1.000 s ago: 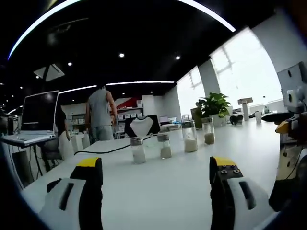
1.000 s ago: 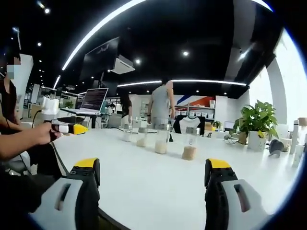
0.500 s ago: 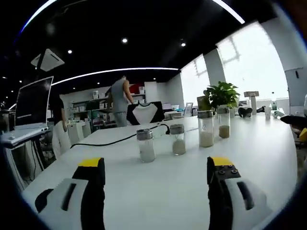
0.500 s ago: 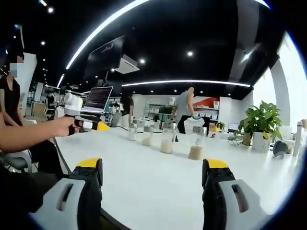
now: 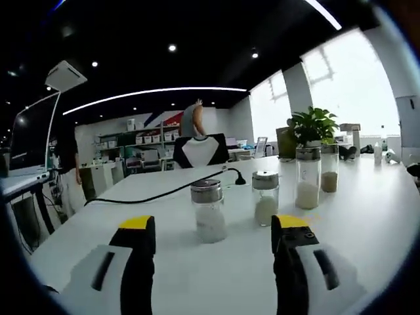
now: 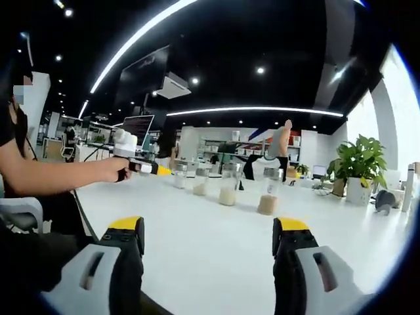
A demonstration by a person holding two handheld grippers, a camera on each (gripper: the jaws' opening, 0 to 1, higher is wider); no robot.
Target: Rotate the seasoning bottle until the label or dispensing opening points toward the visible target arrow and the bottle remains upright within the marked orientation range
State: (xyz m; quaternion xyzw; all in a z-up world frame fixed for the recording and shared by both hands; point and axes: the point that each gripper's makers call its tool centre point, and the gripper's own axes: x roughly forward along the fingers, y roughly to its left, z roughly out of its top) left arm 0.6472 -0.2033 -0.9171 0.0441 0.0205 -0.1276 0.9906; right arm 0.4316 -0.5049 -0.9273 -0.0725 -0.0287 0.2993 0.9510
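The left hand-held gripper (image 5: 213, 230), jaws wide, is nearing the clear silver-capped seasoning bottle (image 5: 209, 211); centring before clamping should be keeping it upright.

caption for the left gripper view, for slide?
Open left gripper facing a row of four seasoning bottles standing on a white table.

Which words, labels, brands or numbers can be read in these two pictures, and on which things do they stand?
None can be read.
Four seasoning bottles: no label or print shows.
Laptop screen: lines of text, too small to read.
Back-wall shelves: boxes too blurred.
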